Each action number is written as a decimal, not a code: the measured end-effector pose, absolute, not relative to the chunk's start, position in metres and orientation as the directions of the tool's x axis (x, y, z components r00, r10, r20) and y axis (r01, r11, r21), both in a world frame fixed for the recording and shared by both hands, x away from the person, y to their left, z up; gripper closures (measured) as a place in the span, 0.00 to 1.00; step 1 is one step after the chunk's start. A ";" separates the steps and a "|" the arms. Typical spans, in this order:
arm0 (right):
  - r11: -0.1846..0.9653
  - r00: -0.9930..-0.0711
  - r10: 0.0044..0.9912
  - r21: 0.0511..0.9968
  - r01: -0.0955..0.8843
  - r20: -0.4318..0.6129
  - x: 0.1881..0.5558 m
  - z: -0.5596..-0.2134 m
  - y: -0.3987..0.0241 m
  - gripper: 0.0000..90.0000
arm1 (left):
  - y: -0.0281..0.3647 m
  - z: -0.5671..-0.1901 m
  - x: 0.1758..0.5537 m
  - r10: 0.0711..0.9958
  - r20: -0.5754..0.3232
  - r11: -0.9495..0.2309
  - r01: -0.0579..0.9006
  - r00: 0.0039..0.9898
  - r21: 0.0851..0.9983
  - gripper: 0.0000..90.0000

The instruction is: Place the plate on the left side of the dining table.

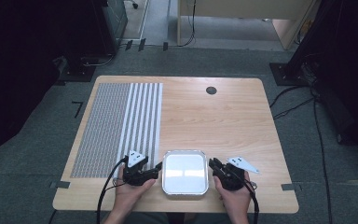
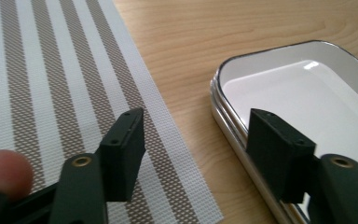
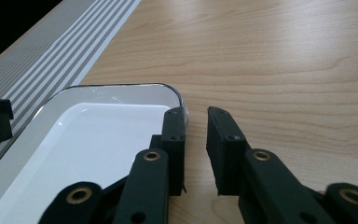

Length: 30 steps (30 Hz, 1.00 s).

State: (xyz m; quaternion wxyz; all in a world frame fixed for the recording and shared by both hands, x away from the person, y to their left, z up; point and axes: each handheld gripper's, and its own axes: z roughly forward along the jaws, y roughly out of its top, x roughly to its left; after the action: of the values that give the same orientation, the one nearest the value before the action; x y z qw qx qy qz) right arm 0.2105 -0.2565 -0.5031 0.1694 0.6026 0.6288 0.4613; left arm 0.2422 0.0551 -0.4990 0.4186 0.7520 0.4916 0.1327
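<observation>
White tray (image 1: 185, 172), shallow, rounded corners, dark-edged rim, sits at the table's (image 1: 223, 116) near edge between both grippers. The left gripper (image 2: 196, 144) straddles its rim, jaws apart; the right gripper (image 3: 196, 140) stands narrowly parted, whether pinching the rim is unclear.

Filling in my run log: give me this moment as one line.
left gripper: open astride tray left rim | right gripper: nearly closed over right rim, grip unclear | tray: empty, beside striped mat

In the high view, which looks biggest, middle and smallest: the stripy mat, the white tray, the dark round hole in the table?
1. Mat, the biggest by far.
2. Tray, clearly smaller than the mat.
3. Hole, a tiny spot.
</observation>
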 end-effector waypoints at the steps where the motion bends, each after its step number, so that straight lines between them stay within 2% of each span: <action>1: -0.161 -0.211 0.912 0.780 0.604 0.352 0.211 -0.504 -0.256 0.89 | 0.054 -0.499 0.242 0.845 -0.219 -0.169 0.632 0.488 0.757 0.45; 4: -0.253 -0.210 0.858 0.742 0.621 0.469 0.216 -0.505 -0.257 0.91 | 0.052 -0.500 0.244 0.831 -0.256 -0.162 0.655 0.494 0.738 0.59; 7: -0.262 -0.204 0.848 0.721 0.642 0.490 0.219 -0.507 -0.255 0.94 | 0.051 -0.502 0.244 0.822 -0.264 -0.174 0.665 0.504 0.726 0.70; 13: -0.283 -0.174 0.851 0.710 0.644 0.496 0.221 -0.509 -0.256 0.96 | 0.053 -0.501 0.245 0.808 -0.290 -0.164 0.669 0.512 0.725 0.74; 25: -0.378 -0.158 0.750 0.611 0.695 0.643 0.226 -0.516 -0.266 0.98 | 0.050 -0.504 0.247 0.806 -0.298 -0.176 0.688 0.511 0.705 0.83; 30: -0.391 -0.156 0.733 0.598 0.699 0.662 0.226 -0.515 -0.269 0.99 | 0.050 -0.504 0.248 0.804 -0.298 -0.181 0.689 0.514 0.701 0.84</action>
State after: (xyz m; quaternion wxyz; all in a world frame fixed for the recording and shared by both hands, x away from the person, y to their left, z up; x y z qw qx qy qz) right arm 0.2256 -0.2686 -0.5155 0.0159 0.6492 0.5514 0.5236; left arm 0.2476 0.0501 -0.5045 0.4142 0.7652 0.4879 0.0692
